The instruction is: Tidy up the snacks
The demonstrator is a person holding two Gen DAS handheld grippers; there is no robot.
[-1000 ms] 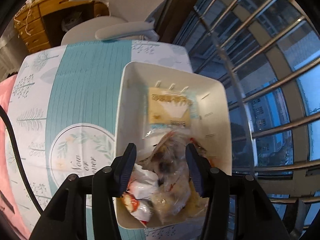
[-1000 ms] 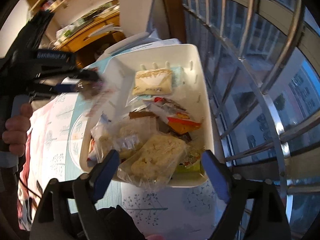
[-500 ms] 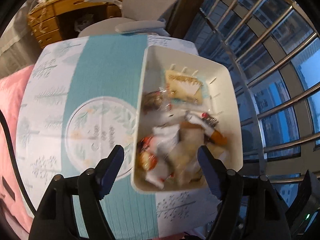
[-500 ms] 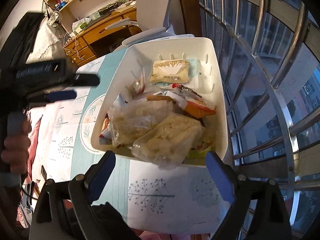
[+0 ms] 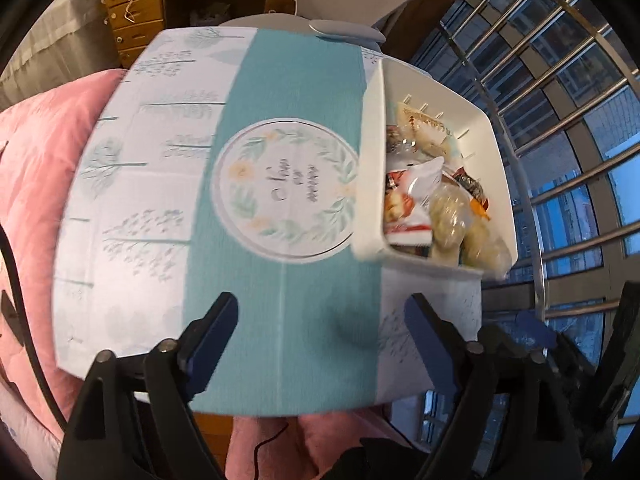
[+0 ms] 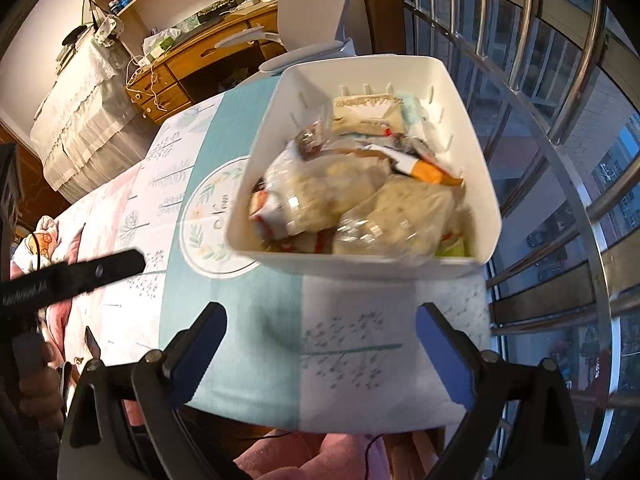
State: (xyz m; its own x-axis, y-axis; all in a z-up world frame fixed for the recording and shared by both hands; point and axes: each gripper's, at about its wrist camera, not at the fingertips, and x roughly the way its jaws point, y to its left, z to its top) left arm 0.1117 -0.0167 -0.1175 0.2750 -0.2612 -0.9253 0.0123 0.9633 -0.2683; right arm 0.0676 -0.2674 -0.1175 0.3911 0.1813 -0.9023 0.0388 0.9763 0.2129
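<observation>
A white plastic bin [image 5: 370, 184] [image 6: 476, 160] stands at the right side of a small table, heaped with wrapped snacks [image 5: 436, 208] [image 6: 352, 196]: clear bags of pale biscuits, red and white packets, an orange packet and a beige packet at the far end. My left gripper [image 5: 322, 320] is open and empty, held over the near part of the table, left of the bin. My right gripper [image 6: 320, 332] is open and empty, held over the near table edge in front of the bin. The left gripper's black body [image 6: 72, 278] shows at the left of the right wrist view.
The table wears a teal and white cloth [image 5: 280, 300] [image 6: 280, 344] with a round floral print. A grey office chair [image 5: 344, 28] and a wooden desk [image 6: 192, 60] stand beyond it. A metal window railing [image 6: 560, 128] runs along the right. Pink bedding [image 5: 36, 184] lies at the left.
My left gripper let go of a clear snack bag into the bin, opened wide, and pulled back and left. My right gripper drew back from the bin toward the near table edge.
</observation>
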